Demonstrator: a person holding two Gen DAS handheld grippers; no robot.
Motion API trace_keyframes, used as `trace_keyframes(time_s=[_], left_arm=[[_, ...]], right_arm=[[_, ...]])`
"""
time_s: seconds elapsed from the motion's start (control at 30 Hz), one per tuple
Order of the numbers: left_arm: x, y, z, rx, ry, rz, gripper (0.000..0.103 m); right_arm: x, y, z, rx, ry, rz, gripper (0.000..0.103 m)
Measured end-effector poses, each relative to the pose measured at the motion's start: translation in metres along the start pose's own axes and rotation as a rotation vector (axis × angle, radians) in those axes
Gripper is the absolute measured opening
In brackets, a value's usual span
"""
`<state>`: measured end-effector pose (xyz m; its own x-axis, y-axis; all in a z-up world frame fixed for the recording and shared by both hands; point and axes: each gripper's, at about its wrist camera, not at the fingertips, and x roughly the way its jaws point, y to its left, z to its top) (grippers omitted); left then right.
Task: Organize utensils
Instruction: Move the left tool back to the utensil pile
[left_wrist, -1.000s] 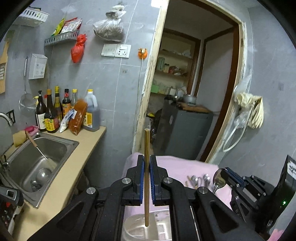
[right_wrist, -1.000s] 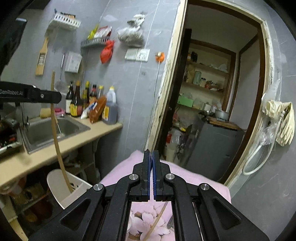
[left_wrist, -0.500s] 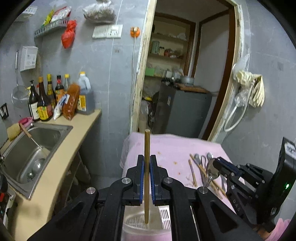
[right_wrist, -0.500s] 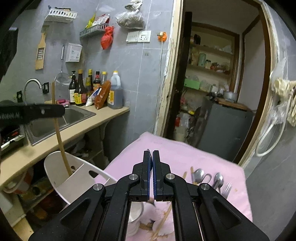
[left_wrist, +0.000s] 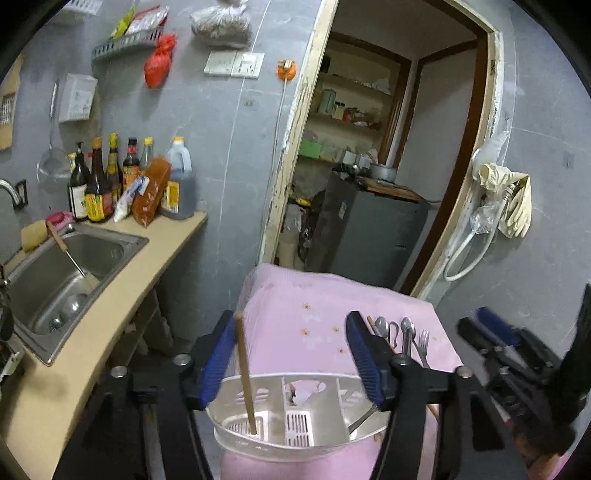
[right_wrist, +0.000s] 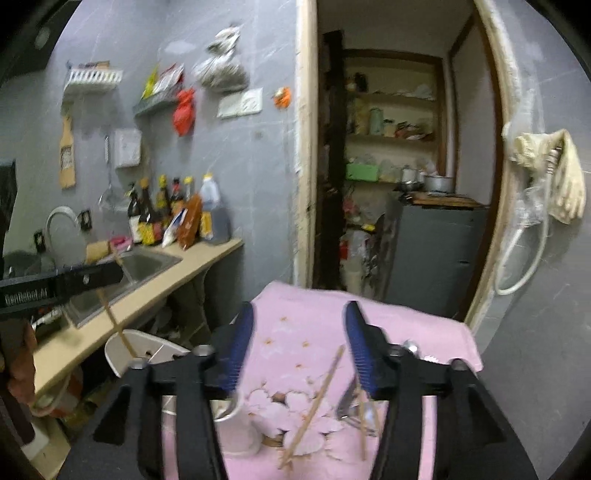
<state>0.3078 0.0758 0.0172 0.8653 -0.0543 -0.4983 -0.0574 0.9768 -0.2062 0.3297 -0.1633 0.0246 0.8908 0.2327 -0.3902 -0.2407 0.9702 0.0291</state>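
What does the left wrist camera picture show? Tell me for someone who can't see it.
The left gripper is opening above a white utensil basket on a pink cloth, with a wooden chopstick standing in the basket's left compartment, free of the blue pads. Spoons and a fork lie on the cloth, right. A sink is on the left.

Black left claw (left_wrist: 291, 354) and right claw (right_wrist: 299, 350), blue pads, silver screws.

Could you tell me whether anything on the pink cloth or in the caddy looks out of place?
Yes: a chopstick lies loose and diagonal on the pink cloth, while another already stands in the white caddy.
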Motion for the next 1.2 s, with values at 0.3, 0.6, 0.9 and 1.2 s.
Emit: trace_keyframes(time_s=[0.3,0.6,0.9,1.2], left_arm=[[-0.014,-0.068,0.008,0.06,-0.128,0.065,0.101],[0.008,-0.145,0.0,0.113,-0.151,0.021,0.102],[0.047,-0.205,-0.018,0.144,-0.148,0.012,0.102],[0.114,-0.232,-0.043,0.219,-0.053,0.015,0.102]], right_arm=[[-0.041,-0.065,0.02,0.023,-0.1,-0.147,0.099],[-0.062,-0.127,0.024,-0.009,-0.153,-0.242,0.101],[-0.041,-0.182,0.003,0.011,-0.128,-0.246,0.101],[0.014,-0.23,-0.036,0.05,-0.043,-0.214,0.102]])
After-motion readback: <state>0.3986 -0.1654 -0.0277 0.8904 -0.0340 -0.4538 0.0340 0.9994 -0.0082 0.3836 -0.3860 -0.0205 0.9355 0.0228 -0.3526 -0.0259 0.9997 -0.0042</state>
